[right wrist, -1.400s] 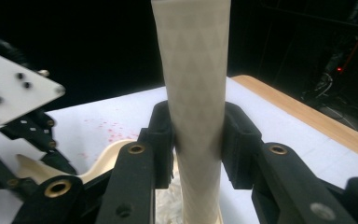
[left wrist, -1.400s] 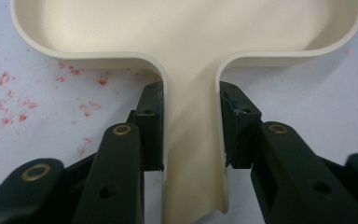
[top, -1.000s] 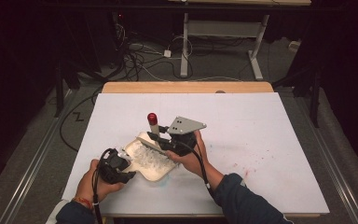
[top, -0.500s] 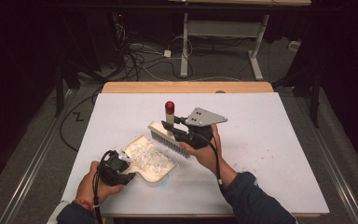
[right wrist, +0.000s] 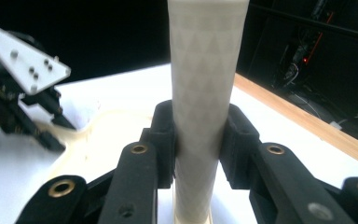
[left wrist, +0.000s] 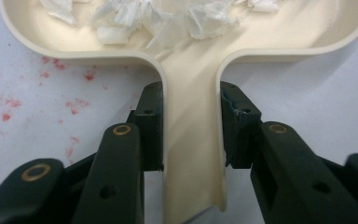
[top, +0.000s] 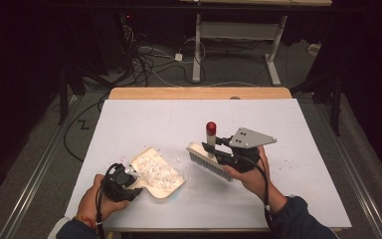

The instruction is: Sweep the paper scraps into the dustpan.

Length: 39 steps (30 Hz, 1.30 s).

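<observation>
Rightward and slightly up goes the right gripper (top: 214, 149) since a second ago, carrying the brush (top: 210, 160) off the dustpan (top: 155, 174) to hang above the white table (top: 298, 129), bristles down, red-tipped handle upright. Its jaws clamp that pale handle on both sides. Left gripper (top: 129, 183) unmoved, jaws closed on the dustpan's handle; pan flat on the table, holding white scraps (top: 156, 172), probably torn paper. Faint red specks (left wrist: 9, 100) stain the table beside it.

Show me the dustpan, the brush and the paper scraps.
dustpan (left wrist: 193, 154), left gripper view, on its handle between the jaws.
brush (top: 210, 165), high view, on its bristle row.
paper scraps (top: 157, 172), high view, on the white pile inside the pan.
</observation>
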{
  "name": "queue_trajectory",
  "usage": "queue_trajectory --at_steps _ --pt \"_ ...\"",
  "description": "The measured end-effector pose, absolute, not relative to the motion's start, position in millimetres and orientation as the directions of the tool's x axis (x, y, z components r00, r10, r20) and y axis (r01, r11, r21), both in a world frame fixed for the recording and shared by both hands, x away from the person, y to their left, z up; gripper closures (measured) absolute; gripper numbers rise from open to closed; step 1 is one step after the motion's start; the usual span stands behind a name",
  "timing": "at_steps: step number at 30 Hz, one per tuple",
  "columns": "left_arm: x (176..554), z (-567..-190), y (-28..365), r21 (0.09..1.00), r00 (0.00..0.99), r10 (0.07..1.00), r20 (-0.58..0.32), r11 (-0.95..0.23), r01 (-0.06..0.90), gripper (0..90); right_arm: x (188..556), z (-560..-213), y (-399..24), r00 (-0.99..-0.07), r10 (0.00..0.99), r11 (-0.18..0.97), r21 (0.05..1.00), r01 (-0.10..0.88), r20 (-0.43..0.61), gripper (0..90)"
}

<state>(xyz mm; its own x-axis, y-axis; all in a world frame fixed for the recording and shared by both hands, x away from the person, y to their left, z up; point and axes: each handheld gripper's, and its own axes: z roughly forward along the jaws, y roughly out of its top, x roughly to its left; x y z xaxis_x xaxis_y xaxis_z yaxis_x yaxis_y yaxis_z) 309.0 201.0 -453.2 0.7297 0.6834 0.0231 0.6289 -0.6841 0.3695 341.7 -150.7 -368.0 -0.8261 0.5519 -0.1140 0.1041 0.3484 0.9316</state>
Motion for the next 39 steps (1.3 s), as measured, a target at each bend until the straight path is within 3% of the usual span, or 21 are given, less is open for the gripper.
queue_trajectory --at_steps 6,13,29,39 --pt "308 -454 200 0.367 0.728 0.685 0.027 -0.684 0.630 63.5 325 -371 -163 -0.834 0.538 0.417 0.898 0.141 -0.119 70.5" --pt "307 -454 198 0.368 0.729 0.684 0.032 -0.686 0.627 63.5 317 -378 -139 -0.852 0.505 0.444 0.888 0.122 -0.135 70.4" --pt "307 -456 196 0.381 0.729 0.684 0.023 -0.681 0.626 63.5 319 -374 -88 -0.921 0.382 0.356 0.932 0.070 -0.077 70.5" --pt "307 -456 196 0.383 0.727 0.686 0.022 -0.677 0.628 63.5 326 -355 -111 -0.888 0.453 0.289 0.955 0.061 -0.081 70.5"
